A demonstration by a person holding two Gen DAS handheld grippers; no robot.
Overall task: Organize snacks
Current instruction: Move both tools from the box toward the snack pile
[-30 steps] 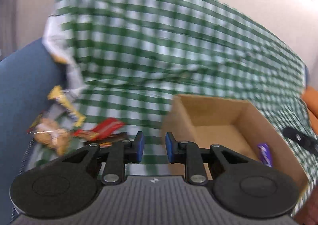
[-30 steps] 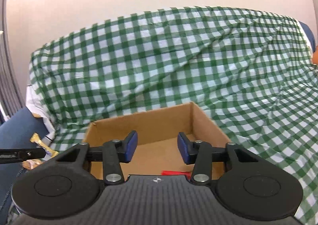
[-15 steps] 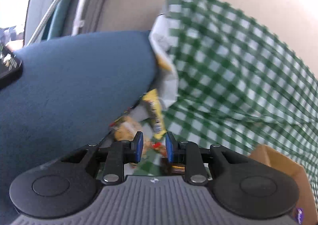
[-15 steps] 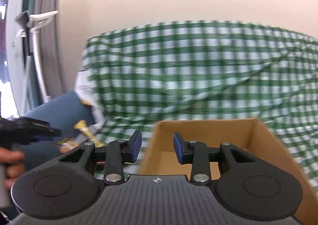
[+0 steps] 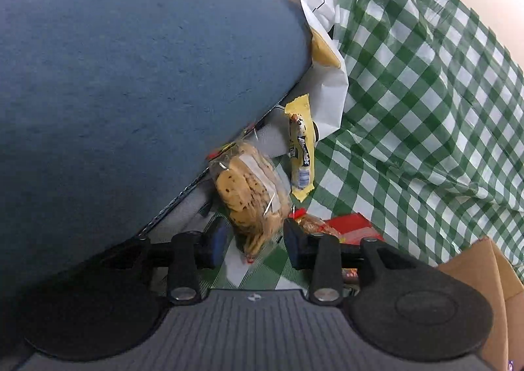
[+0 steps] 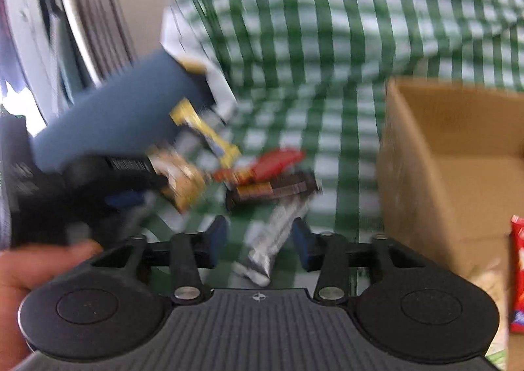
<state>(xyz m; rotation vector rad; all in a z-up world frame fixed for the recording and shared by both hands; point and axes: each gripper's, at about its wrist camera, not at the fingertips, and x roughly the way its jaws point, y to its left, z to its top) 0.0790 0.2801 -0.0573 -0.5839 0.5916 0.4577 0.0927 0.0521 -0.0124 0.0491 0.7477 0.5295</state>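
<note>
Left wrist view: left gripper (image 5: 254,244) jaws just opened around cookie pack (image 5: 250,195); right gripper (image 6: 258,240) jaws just opened, straddling silver wrapper (image 6: 273,233)

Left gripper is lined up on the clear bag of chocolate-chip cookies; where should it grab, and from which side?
Take the clear bag of chocolate-chip cookies across its narrow near end, coming straight ahead with the left gripper. Its jaws have just been opening and already straddle that end, pads apart. The blue cushion crowds the bag's left, so a side approach looks blocked.

A green checked cloth (image 5: 425,108) lies beside a blue cushion (image 5: 131,76)
</note>
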